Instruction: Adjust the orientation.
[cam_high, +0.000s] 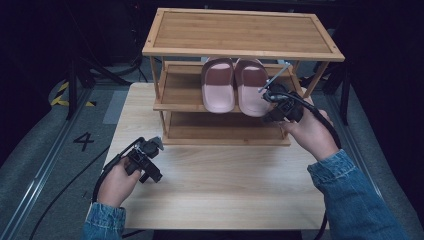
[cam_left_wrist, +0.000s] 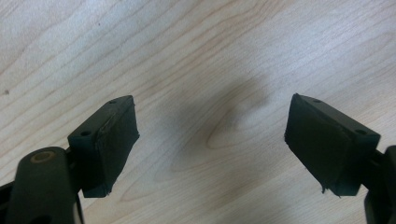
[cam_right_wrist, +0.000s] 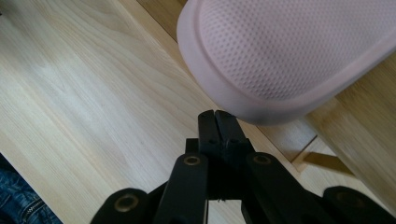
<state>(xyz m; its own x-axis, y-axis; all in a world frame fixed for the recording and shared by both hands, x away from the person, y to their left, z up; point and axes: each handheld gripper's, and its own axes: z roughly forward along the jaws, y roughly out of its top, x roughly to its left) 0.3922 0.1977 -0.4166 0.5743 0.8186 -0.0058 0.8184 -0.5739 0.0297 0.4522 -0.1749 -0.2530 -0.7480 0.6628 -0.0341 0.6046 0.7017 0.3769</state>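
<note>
A person's right hand (cam_high: 311, 131) reaches forward to the right end of a three-tier bamboo shoe rack's (cam_high: 240, 52) middle shelf, where a pair of pink rubber slippers (cam_high: 234, 86) sits. The right gripper (cam_right_wrist: 217, 122) has its fingers pressed together, empty, just below one slipper's heel. The left gripper (cam_left_wrist: 210, 140) rests low near the pale wooden desk's (cam_high: 225, 190) left edge, fingers wide apart, holding nothing.

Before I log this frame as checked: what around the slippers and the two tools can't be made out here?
- Right slipper: in the high view its heel end is covered by the right tool.
- Whether that shut tool touches the slipper: the right gripper view is too close to tell.
- Slipper toes: shaded under the rack's top shelf.
- Left tool: open, its base cut off by the bottom edge of the left gripper view.
</note>
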